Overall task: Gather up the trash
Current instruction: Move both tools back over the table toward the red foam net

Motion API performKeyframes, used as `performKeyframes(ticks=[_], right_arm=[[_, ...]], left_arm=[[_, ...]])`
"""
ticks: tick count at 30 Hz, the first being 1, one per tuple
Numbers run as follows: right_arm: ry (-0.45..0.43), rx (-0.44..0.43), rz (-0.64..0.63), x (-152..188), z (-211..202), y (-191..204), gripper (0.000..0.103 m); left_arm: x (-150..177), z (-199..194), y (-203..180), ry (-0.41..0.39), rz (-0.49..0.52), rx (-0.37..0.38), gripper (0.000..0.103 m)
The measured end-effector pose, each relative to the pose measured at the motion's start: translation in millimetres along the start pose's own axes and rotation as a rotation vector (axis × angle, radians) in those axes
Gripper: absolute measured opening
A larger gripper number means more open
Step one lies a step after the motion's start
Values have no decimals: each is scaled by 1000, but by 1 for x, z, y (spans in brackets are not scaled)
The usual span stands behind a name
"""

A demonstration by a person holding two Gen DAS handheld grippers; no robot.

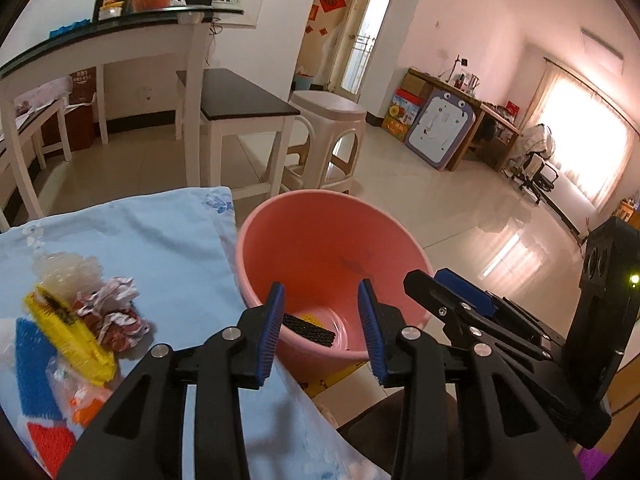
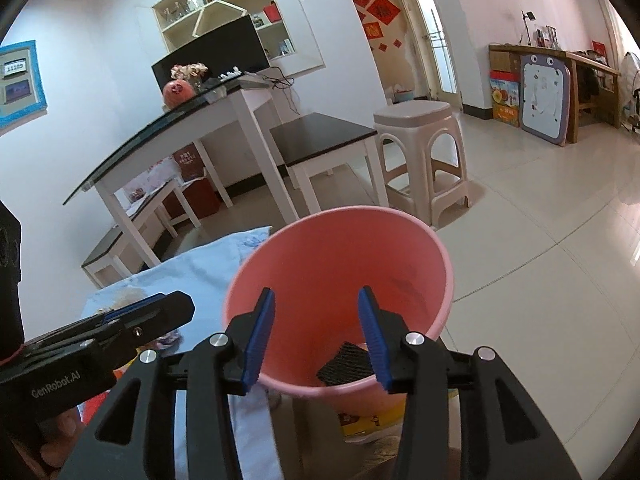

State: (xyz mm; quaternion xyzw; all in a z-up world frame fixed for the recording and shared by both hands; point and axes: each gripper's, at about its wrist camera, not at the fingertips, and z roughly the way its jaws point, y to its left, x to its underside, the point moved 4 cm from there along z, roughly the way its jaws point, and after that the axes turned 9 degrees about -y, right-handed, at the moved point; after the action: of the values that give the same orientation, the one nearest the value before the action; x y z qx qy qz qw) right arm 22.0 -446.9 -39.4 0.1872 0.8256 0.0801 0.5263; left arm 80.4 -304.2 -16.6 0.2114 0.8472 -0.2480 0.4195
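Observation:
A pink bucket (image 1: pixel 320 240) (image 2: pixel 340 248) stands beside the table's edge, under both grippers. A flat black ribbed piece (image 1: pixel 308 330) (image 2: pixel 346 364) lies on its bottom, with a bit of yellow (image 1: pixel 310 317) behind it. My left gripper (image 1: pixel 321 284) hangs open over the bucket's near rim with nothing between its blue pads. My right gripper (image 2: pixel 316 290) hangs open over it too, also empty. Each shows in the other's view: right gripper (image 1: pixel 430 280), left gripper (image 2: pixel 176 304). Trash lies on the blue cloth (image 1: pixel 160 240): crumpled paper (image 1: pixel 116 308), a yellow wrapper (image 1: pixel 68 328), clear plastic (image 1: pixel 64 268).
An orange-and-clear packet (image 1: pixel 86 398) and a blue and red printed bag (image 1: pixel 34 376) lie at the cloth's near left. Beyond the bucket stand a white stool (image 1: pixel 328 136), a dark-topped bench (image 1: pixel 240 100) and a glass-topped white table (image 2: pixel 180 136). Tiled floor (image 2: pixel 540 220) spreads to the right.

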Motion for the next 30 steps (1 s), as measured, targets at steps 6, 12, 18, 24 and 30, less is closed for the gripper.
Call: performKeyframes(ticks=[6, 12, 18, 24, 30], right_arm=[[-22, -39, -17, 0, -24, 23, 46], [-34, -83, -50, 5, -45, 52, 47], [-37, -117, -77, 21, -64, 85, 48], [-16, -153, -100, 41, -77, 115, 48], [-3, -186, -105, 64, -84, 133, 50]], left_arm=[[0, -40, 5, -54, -9, -43, 38], [16, -85, 14, -88, 4, -86, 38], [38, -124, 33, -101, 6, -136, 38], [56, -165, 63, -139, -11, -212, 38], [82, -193, 101, -150, -40, -310, 38]])
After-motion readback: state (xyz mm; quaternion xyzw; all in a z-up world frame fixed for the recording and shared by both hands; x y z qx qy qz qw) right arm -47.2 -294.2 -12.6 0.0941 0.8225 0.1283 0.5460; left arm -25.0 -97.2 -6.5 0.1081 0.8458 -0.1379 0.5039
